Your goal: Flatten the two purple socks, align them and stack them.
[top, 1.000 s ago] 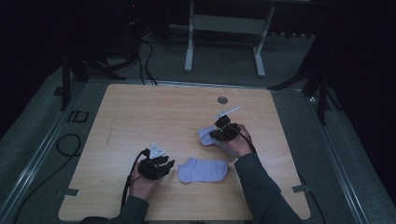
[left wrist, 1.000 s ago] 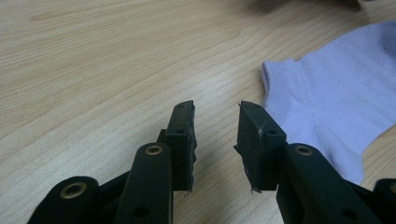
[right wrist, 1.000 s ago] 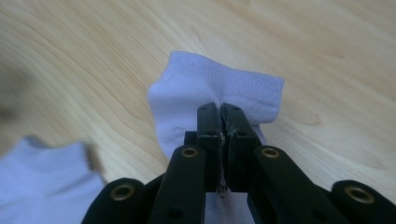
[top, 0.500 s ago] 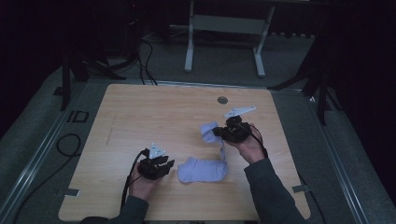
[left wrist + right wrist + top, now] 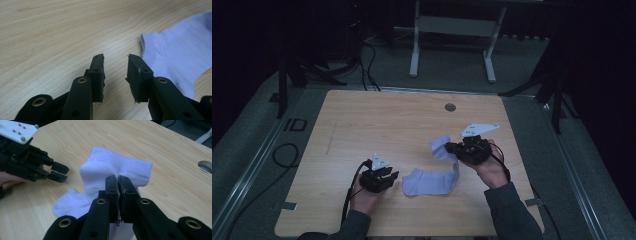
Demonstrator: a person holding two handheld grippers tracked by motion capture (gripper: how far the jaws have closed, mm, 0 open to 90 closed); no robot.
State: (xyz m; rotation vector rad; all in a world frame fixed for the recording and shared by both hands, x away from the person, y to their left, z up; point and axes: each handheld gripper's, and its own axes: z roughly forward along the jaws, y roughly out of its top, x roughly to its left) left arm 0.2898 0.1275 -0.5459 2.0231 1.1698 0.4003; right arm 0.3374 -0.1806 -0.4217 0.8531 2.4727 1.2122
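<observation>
My right gripper [image 5: 118, 180] has its jaws clamped on the white ankle sock [image 5: 435, 175], lifting its cuff end at the table's [image 5: 377, 120] four o'clock. My left gripper [image 5: 115, 65], jaws apart, sits just beside the sock's toe end, at seven o'clock.

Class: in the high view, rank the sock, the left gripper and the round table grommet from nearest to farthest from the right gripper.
1. Sock: pinched in the right gripper.
2. Left gripper: beyond the sock, near the table's front.
3. Round grommet: toward the far edge.
</observation>
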